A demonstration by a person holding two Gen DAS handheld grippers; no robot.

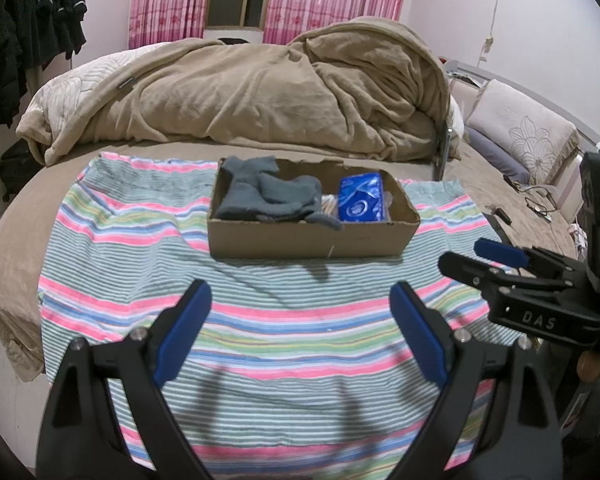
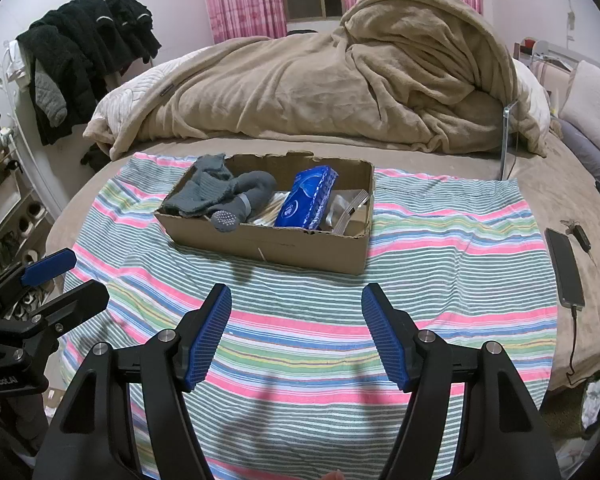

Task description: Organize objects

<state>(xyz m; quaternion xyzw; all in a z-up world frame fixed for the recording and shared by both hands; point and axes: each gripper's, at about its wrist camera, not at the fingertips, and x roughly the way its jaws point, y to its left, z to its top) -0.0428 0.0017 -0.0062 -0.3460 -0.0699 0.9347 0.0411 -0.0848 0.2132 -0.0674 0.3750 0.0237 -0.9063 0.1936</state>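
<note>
A shallow cardboard box (image 1: pixel 312 240) (image 2: pixel 300 246) sits on a striped cloth on the bed. Inside lie grey socks (image 1: pixel 268 194) (image 2: pixel 220 196), a blue tissue pack (image 1: pixel 359 198) (image 2: pixel 306 198), and some pale and silvery items (image 2: pixel 348 210) partly hidden at its right end. My left gripper (image 1: pixel 300 294) is open and empty, hovering over the cloth in front of the box. My right gripper (image 2: pixel 296 296) is open and empty too, also in front of the box. Each gripper shows from the side in the other's view: the right one (image 1: pixel 480 258), the left one (image 2: pixel 72 276).
The striped cloth (image 1: pixel 260 320) (image 2: pixel 440 264) covers the near part of the bed. A heap of tan blanket (image 1: pixel 280 84) (image 2: pixel 360 80) lies behind the box. A phone on a cable (image 2: pixel 566 268) lies at the right. Dark clothes (image 2: pixel 84 48) hang at the left.
</note>
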